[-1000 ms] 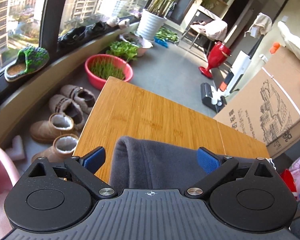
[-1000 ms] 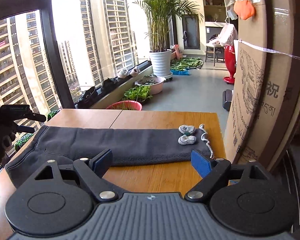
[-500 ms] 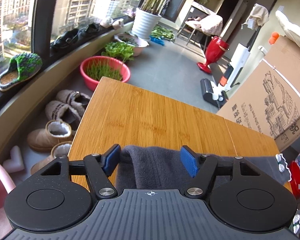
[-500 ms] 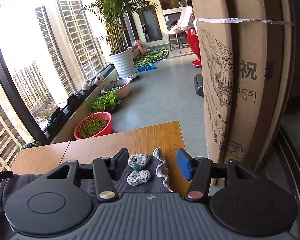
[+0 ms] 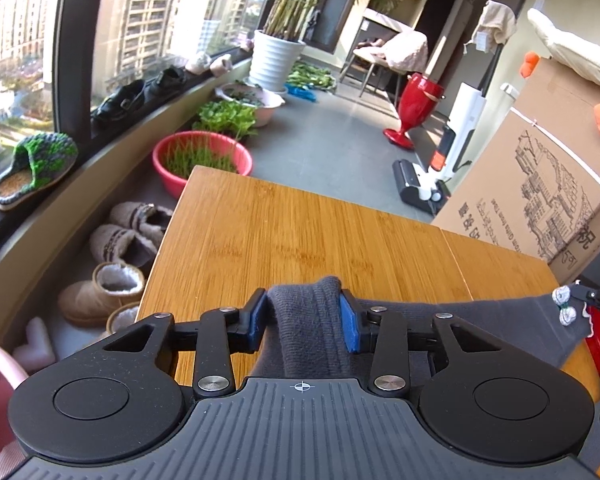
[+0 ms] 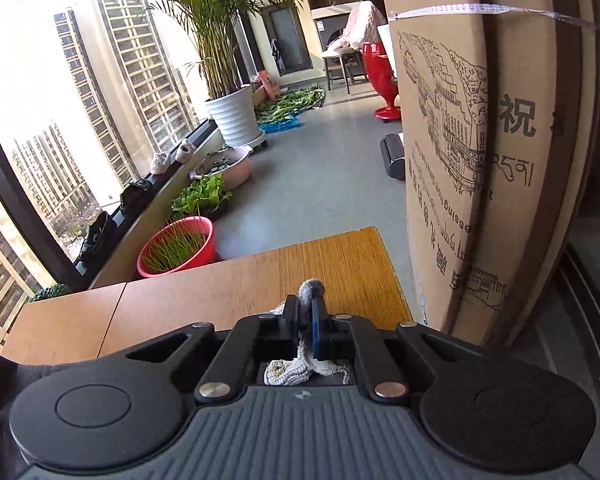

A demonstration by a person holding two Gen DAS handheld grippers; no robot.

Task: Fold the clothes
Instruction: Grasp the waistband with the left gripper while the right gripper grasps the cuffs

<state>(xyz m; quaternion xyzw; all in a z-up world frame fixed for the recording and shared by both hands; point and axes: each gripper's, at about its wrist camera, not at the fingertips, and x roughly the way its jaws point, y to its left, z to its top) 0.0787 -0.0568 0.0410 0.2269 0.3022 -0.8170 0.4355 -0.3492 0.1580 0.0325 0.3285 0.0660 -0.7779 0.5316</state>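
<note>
Left wrist view: two grippers, left gripper [image 5: 303, 318] and right gripper [image 6: 306, 330], both clenched on one grey garment [image 5: 480, 312].

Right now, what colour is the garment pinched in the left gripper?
Dark grey; the garment shows best in the left wrist view.

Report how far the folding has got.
Done: both ends are gripped. The left gripper is shut on a bunch of the grey garment, and the right gripper is shut on its trimmed end. In hand: the garment hangs stretched between them over the table. Left: no fold shows yet, so one end must likely still be carried over to the other and laid flat.
</note>
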